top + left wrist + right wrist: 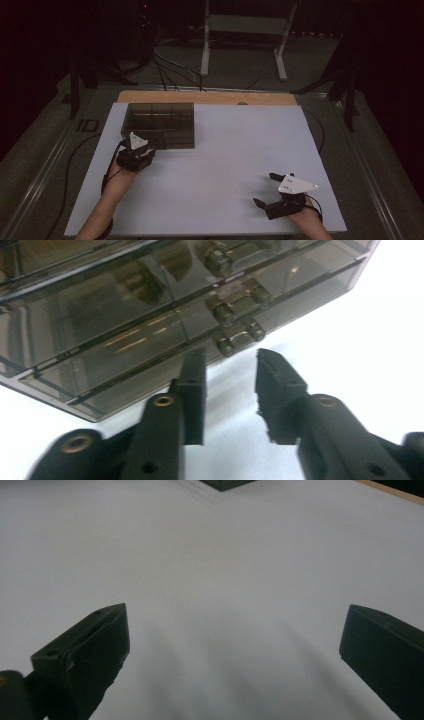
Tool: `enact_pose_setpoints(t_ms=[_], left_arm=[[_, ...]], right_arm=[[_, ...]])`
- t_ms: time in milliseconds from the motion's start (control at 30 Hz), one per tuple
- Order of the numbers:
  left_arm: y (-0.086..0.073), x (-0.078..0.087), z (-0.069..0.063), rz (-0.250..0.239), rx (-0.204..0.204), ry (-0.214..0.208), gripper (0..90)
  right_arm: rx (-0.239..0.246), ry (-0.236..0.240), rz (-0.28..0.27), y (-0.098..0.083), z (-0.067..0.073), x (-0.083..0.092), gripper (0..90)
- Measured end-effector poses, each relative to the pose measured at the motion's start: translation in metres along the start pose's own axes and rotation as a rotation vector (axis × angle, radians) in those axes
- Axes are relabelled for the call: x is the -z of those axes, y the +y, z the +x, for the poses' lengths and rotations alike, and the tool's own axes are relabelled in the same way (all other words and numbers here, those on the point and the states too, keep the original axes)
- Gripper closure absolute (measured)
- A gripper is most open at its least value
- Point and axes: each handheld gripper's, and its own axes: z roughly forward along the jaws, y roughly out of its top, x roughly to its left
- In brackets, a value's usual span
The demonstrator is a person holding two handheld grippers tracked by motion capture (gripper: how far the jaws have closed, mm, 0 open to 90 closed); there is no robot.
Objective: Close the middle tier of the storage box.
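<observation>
Nearest us, our left tongs [230,390] sat narrowly parted, gripping nothing, just before the smoky see-through plastic organiser box [159,125], probably for its latch [240,335]; right tongs [267,190] idled wide on the white worktop [225,160].

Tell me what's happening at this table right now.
A person holds a gripper in each hand over a white table top. The left gripper sits right at the near edge of a dark, see-through compartment box, its jaws a little apart by the box's small front latch, with nothing pinched between them. The right gripper rests wide open on the table's right side, away from the box.
</observation>
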Motion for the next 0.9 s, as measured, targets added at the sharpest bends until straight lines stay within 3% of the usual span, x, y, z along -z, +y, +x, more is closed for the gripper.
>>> enact_pose_setpoints(t_ms=[233,367,600,733,900], left_arm=[[0.0016,0.0016,-0.0031,0.009,0.007,-0.001,45.8],[0.0035,0.0036,-0.004,0.007,0.013,0.022,34.9],[0.006,0.005,-0.006,0.009,0.028,-0.001,14.6],[0.0056,0.0041,-0.0051,0.027,0.038,-0.043,0.7],[0.0051,0.0022,-0.0055,0.04,0.044,-0.074,0.0]], right_arm=[[-0.001,-0.001,0.0,-0.0002,-0.0004,0.0001,0.1],[-0.002,-0.001,0.0,-0.0003,-0.0005,0.0001,0.1],[-0.001,-0.002,0.001,-0.0004,-0.0005,0.0001,0.1],[-0.002,-0.004,0.003,-0.0006,-0.0006,0.0002,0.1],[-0.001,-0.004,0.003,-0.0006,-0.0008,0.0004,0.1]])
